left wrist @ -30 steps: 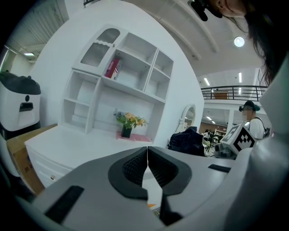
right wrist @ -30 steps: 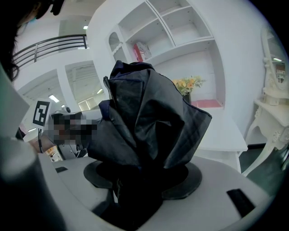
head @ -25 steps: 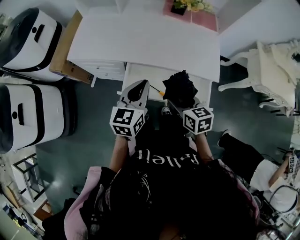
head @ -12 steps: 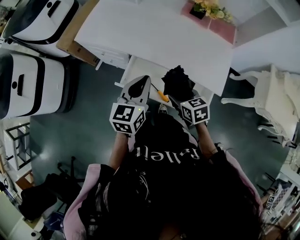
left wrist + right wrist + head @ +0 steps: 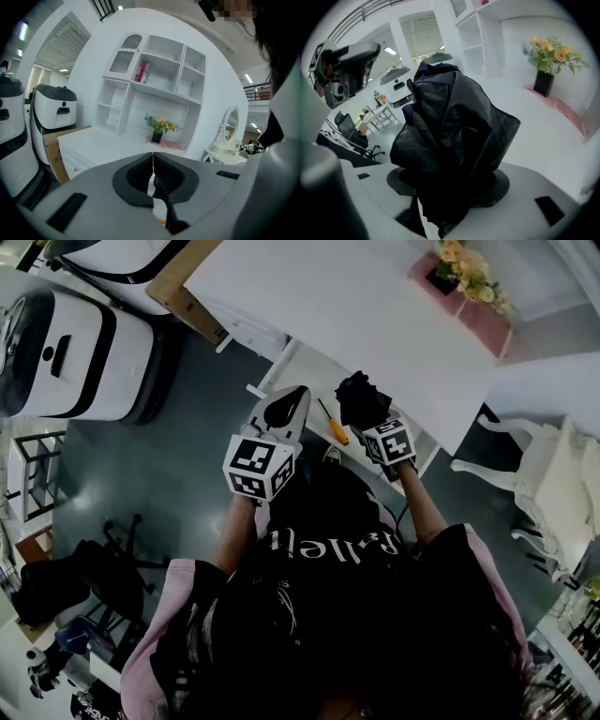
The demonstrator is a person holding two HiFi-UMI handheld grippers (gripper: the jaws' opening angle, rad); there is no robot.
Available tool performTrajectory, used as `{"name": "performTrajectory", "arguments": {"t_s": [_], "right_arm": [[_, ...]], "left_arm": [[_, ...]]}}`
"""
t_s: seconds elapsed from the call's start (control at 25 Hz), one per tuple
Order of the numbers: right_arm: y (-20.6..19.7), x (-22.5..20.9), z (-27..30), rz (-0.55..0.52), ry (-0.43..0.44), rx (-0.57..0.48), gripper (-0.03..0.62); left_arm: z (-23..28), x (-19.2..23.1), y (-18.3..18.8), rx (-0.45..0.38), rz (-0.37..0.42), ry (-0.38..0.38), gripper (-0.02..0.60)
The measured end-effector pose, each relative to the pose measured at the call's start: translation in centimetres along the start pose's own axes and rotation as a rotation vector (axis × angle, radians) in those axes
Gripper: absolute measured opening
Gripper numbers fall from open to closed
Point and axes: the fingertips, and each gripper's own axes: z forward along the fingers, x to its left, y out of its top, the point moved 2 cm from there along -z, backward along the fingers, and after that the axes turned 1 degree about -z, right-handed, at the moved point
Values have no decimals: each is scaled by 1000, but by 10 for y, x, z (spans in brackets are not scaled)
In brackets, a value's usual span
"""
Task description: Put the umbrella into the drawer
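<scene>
The umbrella's point(image 5: 450, 131) bunched black fabric covers the inner faces of the right gripper's point(image 5: 452, 185) jaws, and in the head view the drawer point(image 5: 317, 388) shows only partly behind it and the left gripper point(image 5: 298, 395).

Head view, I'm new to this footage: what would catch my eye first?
A crumpled black umbrella bulges from the jaws of the right gripper, held at the near edge of the white desk. Beside it the left gripper hangs with jaws shut; yellow flowers stand at the desk's far side.
</scene>
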Motion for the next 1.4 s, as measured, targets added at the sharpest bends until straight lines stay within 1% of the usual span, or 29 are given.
{"name": "performTrajectory", "arguments": {"t_s": [0.16,0.32,0.48,0.68,1.04,1.2,1.32,1.4], "right_arm": [[-15,-11,31,-39,-7,90,282],[-30,-18,59,-35,-4,147,282],[-41,-22,86,-14,-12,185,282],[-54,-29,112,40,-27,235,282],[-63,-49,137,129,-91,284,284],[-65,-45,139,165,-60,307,284],[-65,-48,140,155,-56,300,284],[-67,-44,139,169,-45,305,284]], "left_arm": [[-1,1,0,-4,-19,8,15],[4,-1,-9,9,6,7,15],[9,2,-16,31,18,3,15],[13,4,-15,38,24,5,15],[14,12,-18,62,13,18,15],[14,15,-21,74,7,16,15],[15,17,-20,74,4,14,15],[15,17,-18,74,4,9,15]]}}
